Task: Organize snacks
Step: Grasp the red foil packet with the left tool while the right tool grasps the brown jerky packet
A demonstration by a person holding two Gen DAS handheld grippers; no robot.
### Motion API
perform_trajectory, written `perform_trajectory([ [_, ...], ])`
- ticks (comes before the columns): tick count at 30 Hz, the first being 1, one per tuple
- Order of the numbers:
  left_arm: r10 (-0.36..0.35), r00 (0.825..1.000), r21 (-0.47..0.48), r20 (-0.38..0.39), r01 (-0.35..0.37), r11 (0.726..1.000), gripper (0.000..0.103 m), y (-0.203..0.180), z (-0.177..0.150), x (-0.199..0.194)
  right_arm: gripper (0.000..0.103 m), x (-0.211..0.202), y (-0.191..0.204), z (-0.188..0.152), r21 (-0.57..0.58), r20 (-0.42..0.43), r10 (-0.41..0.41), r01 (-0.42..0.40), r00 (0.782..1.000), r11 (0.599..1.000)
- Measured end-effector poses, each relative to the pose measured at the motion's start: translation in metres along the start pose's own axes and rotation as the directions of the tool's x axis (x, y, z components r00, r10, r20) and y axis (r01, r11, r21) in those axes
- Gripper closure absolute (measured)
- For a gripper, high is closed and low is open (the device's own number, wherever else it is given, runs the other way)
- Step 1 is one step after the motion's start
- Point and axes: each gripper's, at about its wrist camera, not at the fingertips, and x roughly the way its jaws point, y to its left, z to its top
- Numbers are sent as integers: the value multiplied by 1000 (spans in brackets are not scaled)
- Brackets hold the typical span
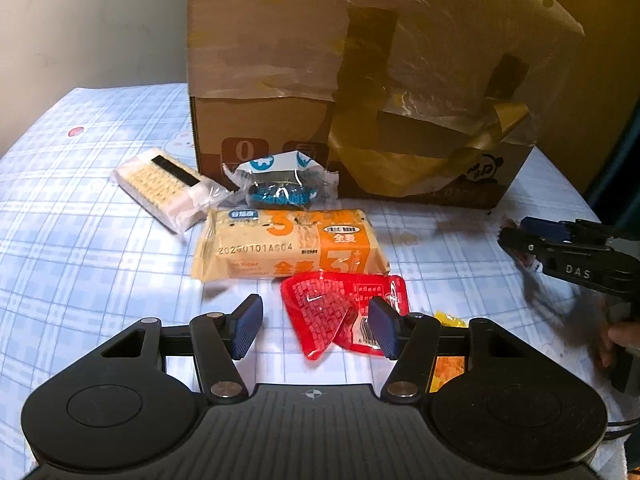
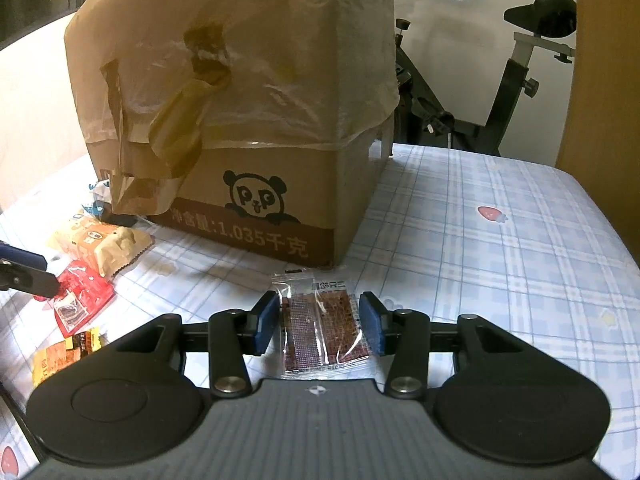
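My left gripper (image 1: 316, 326) is open, its fingers either side of a red snack packet (image 1: 332, 312) on the checked cloth. Beyond it lie an orange-and-beige cracker pack (image 1: 288, 246), a blue-and-white wrapped snack (image 1: 280, 184) and a clear pack of pale biscuits (image 1: 164, 188). My right gripper (image 2: 319, 326) has its pads against both sides of a clear packet of dark red-brown snack (image 2: 320, 326); I cannot tell if it grips it. The right gripper also shows at the right edge of the left wrist view (image 1: 568, 256).
A large cardboard box (image 2: 256, 120) with a panda print and torn tape stands just behind the snacks. A yellow-orange packet (image 2: 64, 354) lies at the near left. An exercise bike (image 2: 480, 92) stands beyond the table's far edge. A wooden panel (image 2: 600, 80) is at right.
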Motion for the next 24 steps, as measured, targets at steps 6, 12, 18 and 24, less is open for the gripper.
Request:
perform_trajectory([
  [6, 50, 998, 31, -25, -49, 998, 43, -8, -3, 11, 56, 0, 0, 0, 5, 1, 2, -2, 1000, 1000],
  [12, 64, 998, 44, -10, -64, 997, 41, -14, -5, 16, 56, 0, 0, 0, 9, 2, 5, -5, 1000, 1000],
  [18, 88, 996, 64, -8, -87, 994, 40, -22, -5, 19, 56, 0, 0, 0, 9, 2, 5, -5, 1000, 1000],
  [24, 30, 1000, 70, 6, -30, 997, 61, -24, -4, 13, 56, 0, 0, 1, 10, 2, 6, -6, 1000, 1000],
])
